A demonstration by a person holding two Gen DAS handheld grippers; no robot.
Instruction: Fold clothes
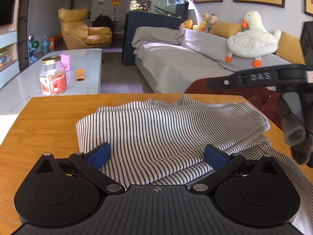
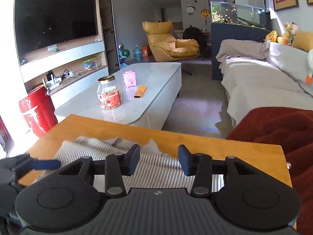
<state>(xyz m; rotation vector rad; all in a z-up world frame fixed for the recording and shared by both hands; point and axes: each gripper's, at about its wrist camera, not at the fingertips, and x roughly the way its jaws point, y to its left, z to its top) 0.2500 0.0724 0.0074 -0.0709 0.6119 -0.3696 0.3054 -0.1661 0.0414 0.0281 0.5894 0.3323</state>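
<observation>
Across the middle of the left wrist frame lies the striped shirt, bunched in soft layers on the wooden table, its thin black-and-white knit rippling where one layer rides over another. Left gripper sits low over the near edge, blue pads spread wide, nothing pinched between them. In the right wrist frame the right gripper hovers above the same cloth, jaws apart and empty too. Whether this heap is midway through folding or waiting to be spread flat, I can't settle. Any grab should take a single layer near an edge, both sides level, so the limp fabric doesn't drag or twist. Upper left of that frame, a glass jar stands on the pale coffee table.
</observation>
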